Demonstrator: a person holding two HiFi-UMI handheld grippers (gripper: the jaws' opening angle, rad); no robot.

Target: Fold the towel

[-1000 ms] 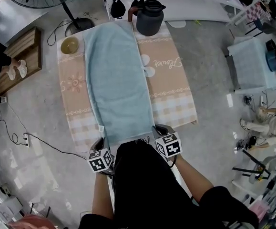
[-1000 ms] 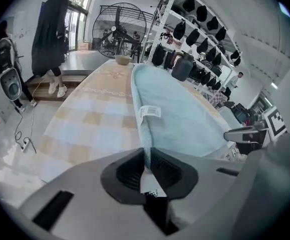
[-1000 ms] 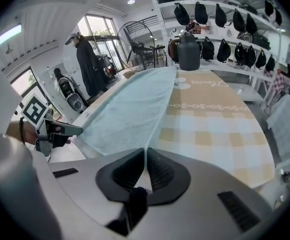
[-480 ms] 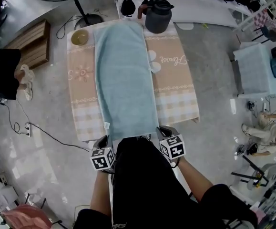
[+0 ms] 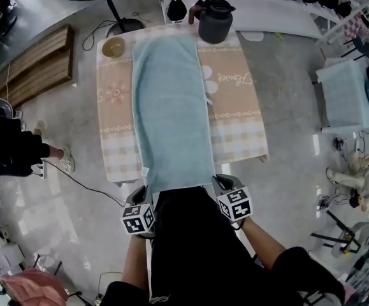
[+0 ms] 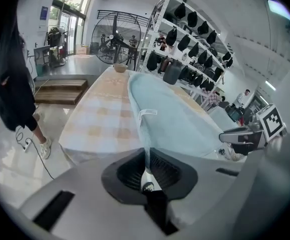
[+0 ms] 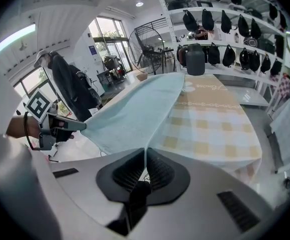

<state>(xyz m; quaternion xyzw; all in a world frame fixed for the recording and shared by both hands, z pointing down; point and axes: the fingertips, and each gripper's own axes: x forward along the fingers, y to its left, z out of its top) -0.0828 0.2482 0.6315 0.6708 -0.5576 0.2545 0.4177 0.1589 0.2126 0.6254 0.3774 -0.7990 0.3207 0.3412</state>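
Left gripper point(image 6: 146, 160), right gripper point(image 7: 145, 165): jaws pinching 6 o'clock corners of long pale-blue cloth towel point(image 5: 171, 107) on beige-check counter point(image 5: 235, 132).

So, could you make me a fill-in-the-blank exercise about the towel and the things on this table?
1. The left gripper and the right gripper each pinch one near ____ of the blue towel.
2. In the head view, the dark jug stands at the ____ end of the table.
3. In that view, the bowl sits to the jug's ____.
Missing words: corner; far; left.
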